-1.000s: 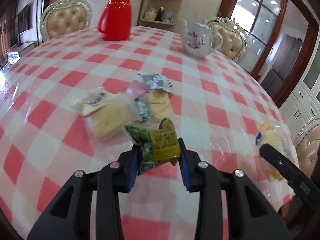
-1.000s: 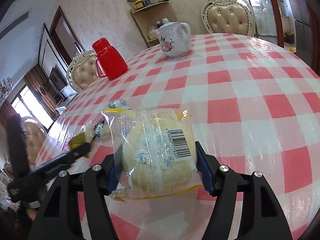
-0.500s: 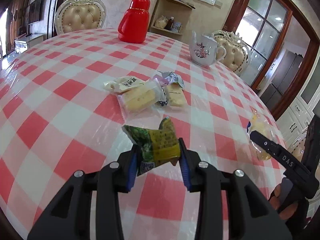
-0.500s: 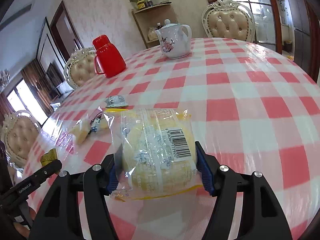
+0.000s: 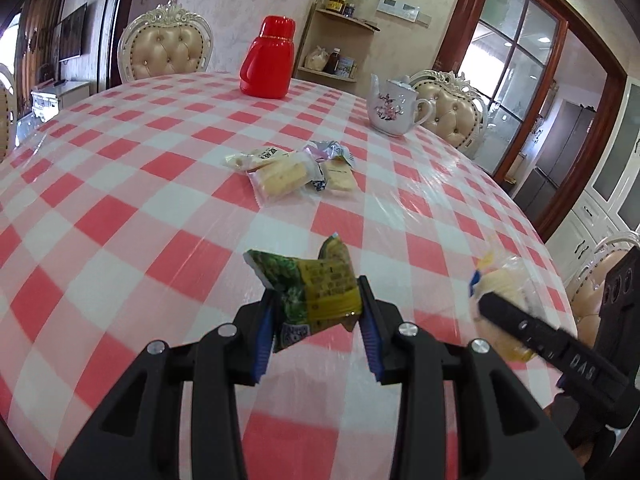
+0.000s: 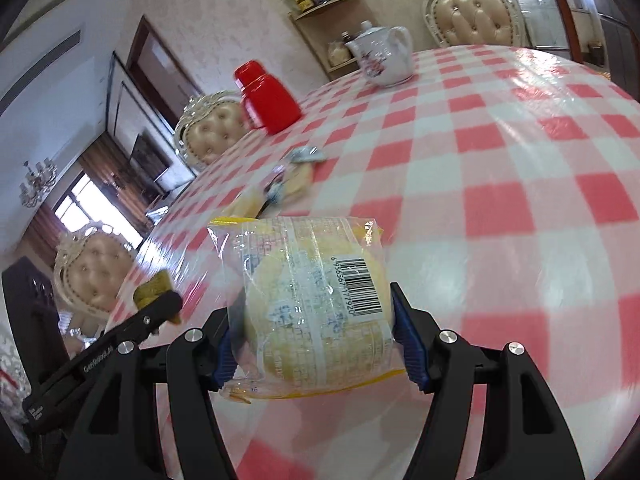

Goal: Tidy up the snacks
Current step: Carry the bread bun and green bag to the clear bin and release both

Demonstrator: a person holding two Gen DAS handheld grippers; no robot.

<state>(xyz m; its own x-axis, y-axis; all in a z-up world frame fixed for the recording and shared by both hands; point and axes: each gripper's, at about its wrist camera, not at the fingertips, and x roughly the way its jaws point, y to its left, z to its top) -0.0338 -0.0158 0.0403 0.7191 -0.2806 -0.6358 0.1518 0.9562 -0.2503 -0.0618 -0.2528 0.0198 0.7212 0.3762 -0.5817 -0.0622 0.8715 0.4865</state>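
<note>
My left gripper is shut on a crumpled green and yellow snack packet, held above the near part of the checked table. My right gripper is shut on a clear-wrapped yellow cake with a barcode. In the left wrist view that cake and one right finger show at the right. In the right wrist view the left finger with the green packet's tip shows at lower left. A pile of wrapped snacks lies mid-table, seen again from the right.
A red flask and a flowered white teapot stand at the far side of the table. Padded chairs ring the table. A corner shelf with jars stands against the back wall. The table's edge curves close on the right.
Both grippers have drawn back from the snack pile toward the table's near edge, each keeping its packet. The pile, flask and teapot look farther away.
</note>
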